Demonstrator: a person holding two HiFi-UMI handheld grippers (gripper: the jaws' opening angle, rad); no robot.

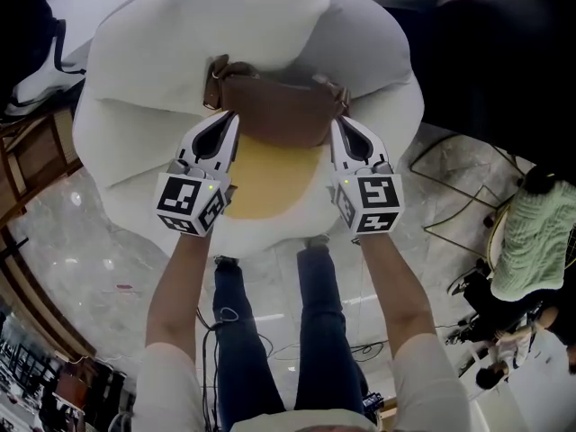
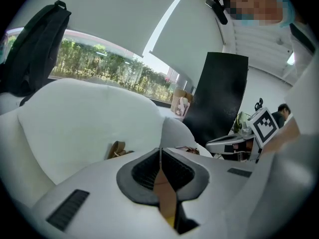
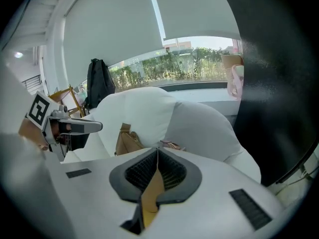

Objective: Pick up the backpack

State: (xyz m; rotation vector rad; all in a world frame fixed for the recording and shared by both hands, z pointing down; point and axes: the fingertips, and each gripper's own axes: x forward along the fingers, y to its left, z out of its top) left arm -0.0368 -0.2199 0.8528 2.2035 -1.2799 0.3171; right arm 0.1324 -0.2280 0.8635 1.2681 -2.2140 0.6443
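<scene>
We hold the left gripper (image 1: pixel 225 129) and right gripper (image 1: pixel 344 131) closed and empty, just beside either end of the brown backpack (image 1: pixel 274 106). It lies on the white beanbag seat (image 1: pixel 135 106), above the yellow centre patch (image 1: pixel 270 183).

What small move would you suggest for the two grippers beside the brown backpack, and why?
Probably open both pairs of jaws first. The left gripper and right gripper flank the brown backpack on the white cushion, but both are shut with nothing between them, so neither could take hold of it yet.
</scene>
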